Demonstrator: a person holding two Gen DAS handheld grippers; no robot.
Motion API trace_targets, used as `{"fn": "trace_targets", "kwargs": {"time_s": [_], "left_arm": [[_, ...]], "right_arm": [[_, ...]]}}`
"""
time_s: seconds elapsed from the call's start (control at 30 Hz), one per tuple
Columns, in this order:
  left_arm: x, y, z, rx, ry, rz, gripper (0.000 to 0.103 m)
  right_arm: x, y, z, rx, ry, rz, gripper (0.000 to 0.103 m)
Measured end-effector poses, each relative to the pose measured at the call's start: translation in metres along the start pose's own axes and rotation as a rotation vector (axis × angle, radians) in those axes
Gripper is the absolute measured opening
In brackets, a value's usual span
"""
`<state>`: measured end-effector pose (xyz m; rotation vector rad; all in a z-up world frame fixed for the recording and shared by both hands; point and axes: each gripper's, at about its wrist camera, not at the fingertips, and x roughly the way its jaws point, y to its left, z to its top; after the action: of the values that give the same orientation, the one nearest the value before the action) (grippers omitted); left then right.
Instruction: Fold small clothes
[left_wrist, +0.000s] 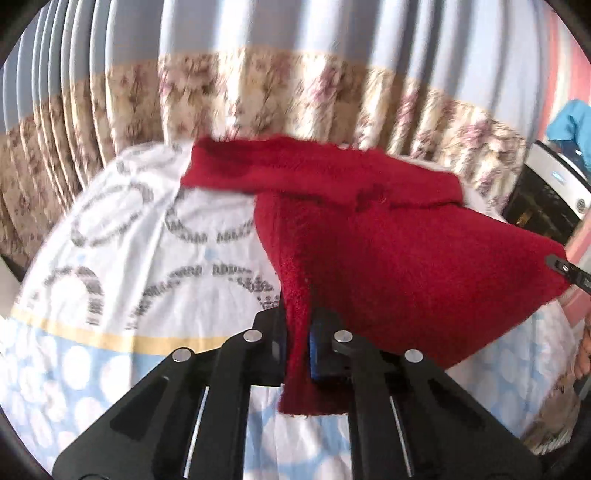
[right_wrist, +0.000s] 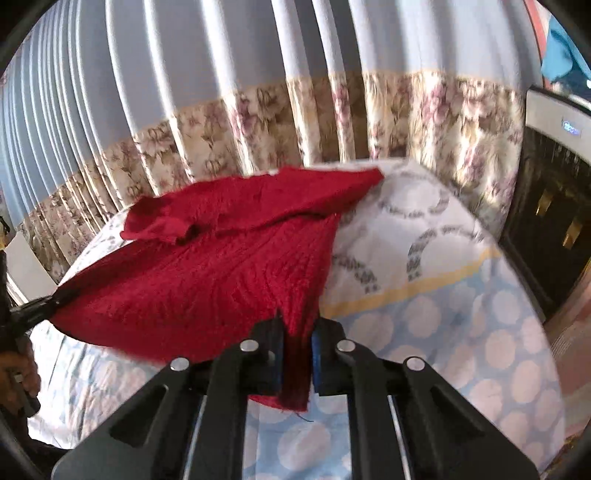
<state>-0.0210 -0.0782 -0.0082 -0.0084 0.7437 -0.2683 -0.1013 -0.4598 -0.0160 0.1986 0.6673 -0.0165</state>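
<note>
The left hand-held gripper (left_wrist: 298, 343) was clamped on one bottom corner of a red knit sweater (left_wrist: 388, 258). The right hand-held gripper (right_wrist: 297, 350) was clamped on the other bottom corner. The cloth filled the gap between each pair of fingers, so the blue pads (left_wrist: 314, 347) were mostly hidden.

The red knit sweater hung stretched between the two grippers, above a bed (left_wrist: 110, 240). Its top part, with a sleeve (left_wrist: 229, 166) sticking out, lay on the white bedsheet with grey rings. The pictures were blurry there, so the neck of the sweater was hard to make out. How much of it touched the bed could not be told.

In the left view, only the tip of the right gripper showed, at the right edge, biting the sweater. A bit of the person's hand (left_wrist: 583, 354) peeked in below it, cut off by the edge.

Behind the bed hung a curtain (right_wrist: 221, 92), blue-grey on top with a flower band lower down. A dark machine with a white top (right_wrist: 554, 184) stood at the right, only partly seen. Something blue (right_wrist: 561, 48) lay on top of it, too cut off to name.
</note>
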Motion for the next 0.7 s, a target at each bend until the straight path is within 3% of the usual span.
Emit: {"fn": "trace_targets", "kwargs": {"time_s": [0.1,0.17,0.23,0.27,0.3,0.47,0.7], "left_arm": [[-0.025,-0.008,0.003,0.029,-0.017,-0.002,0.007],[-0.027,-0.009,0.000,0.043,-0.002,0.015,0.014],[-0.022,-0.007,-0.004,0.049,0.014,0.065,0.044],[-0.022,-0.003,-0.005,0.031,0.009,0.083,0.078],[-0.023,0.003,-0.005,0.002,-0.004,0.094,0.090],[-0.017,0.011,0.006,0.003,-0.034,0.123,0.091],[0.037,-0.001,0.043,0.078,-0.037,0.094,0.094]], "right_arm": [[-0.016,0.003,0.003,-0.003,-0.018,0.003,0.010],[-0.011,0.006,0.000,-0.037,0.045,0.012,0.013],[-0.014,0.002,-0.002,-0.034,0.021,-0.044,0.030],[-0.014,-0.002,-0.001,-0.027,0.021,-0.057,0.046],[-0.016,-0.006,0.000,-0.019,0.015,-0.057,0.048],[-0.014,-0.013,0.019,-0.022,-0.034,-0.080,0.049],[0.047,0.017,0.054,-0.067,-0.013,0.021,0.061]]}}
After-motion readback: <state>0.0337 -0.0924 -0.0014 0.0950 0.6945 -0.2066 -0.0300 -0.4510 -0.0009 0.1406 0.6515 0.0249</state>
